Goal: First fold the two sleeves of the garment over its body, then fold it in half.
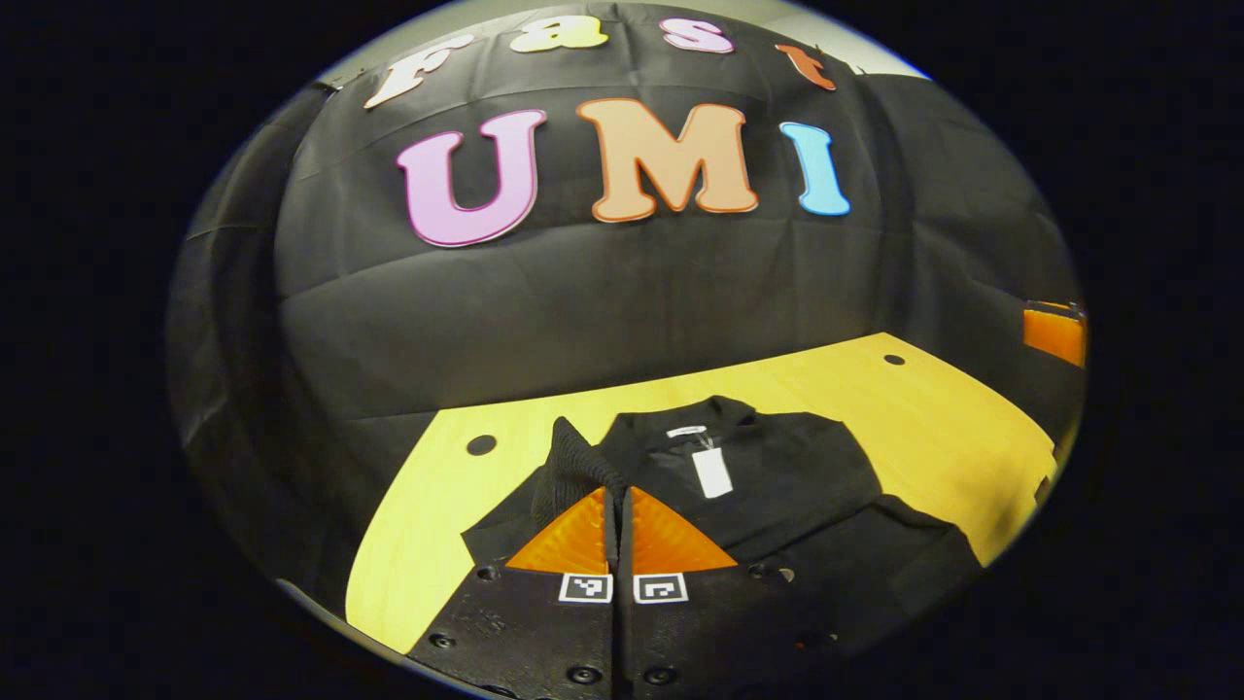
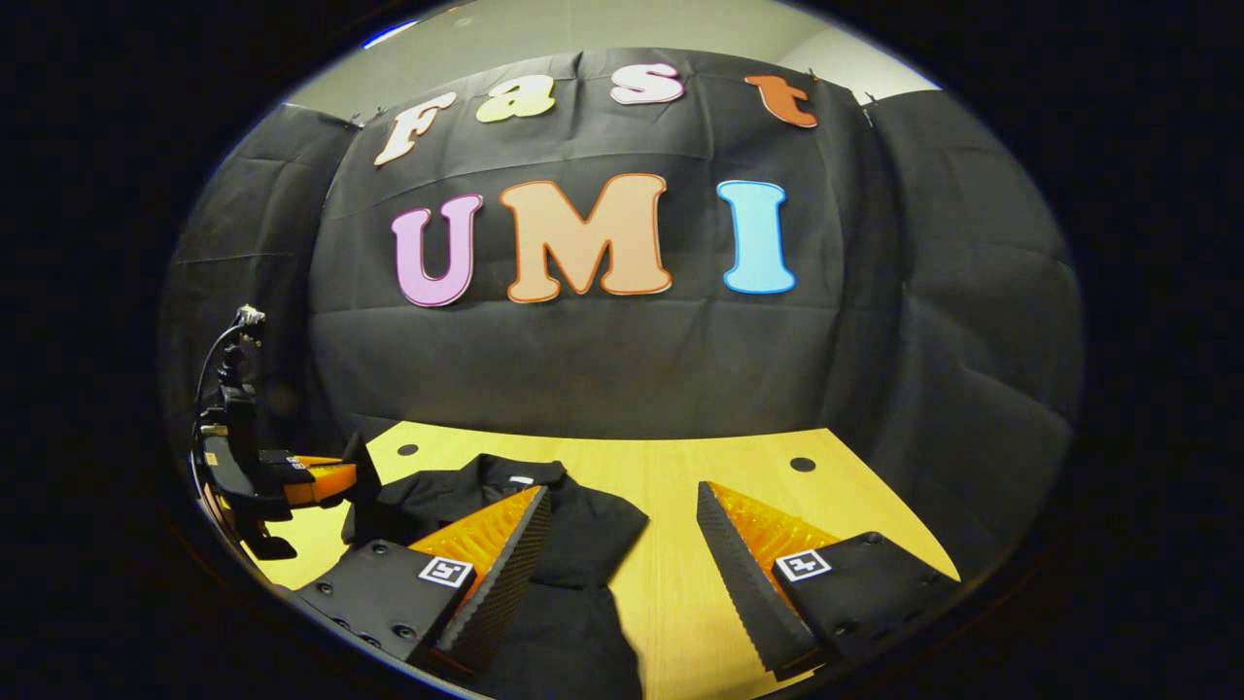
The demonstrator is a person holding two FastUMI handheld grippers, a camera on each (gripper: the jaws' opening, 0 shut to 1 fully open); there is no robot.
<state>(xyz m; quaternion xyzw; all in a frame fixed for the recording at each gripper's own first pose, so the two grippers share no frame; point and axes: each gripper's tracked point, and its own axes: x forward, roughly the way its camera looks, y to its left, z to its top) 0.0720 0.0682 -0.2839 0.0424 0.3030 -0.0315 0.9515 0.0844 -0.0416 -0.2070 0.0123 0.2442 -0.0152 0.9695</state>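
- Left gripper [image 1: 618, 506]: fingers pressed together on a raised fold of knit cuff [image 1: 575, 467], the sleeve end lifted off the cloth.
- Right gripper [image 2: 622, 530]: fingers spread wide, holding nothing, above the garment's edge.
- Black knit long-sleeved garment [image 1: 777, 476]: flat on the pale yellow wooden table [image 1: 933, 418], collar far. Judged soft, light, limp; best taken at cuffs or hem corners.
- White neck label [image 1: 711, 472]: by the collar.
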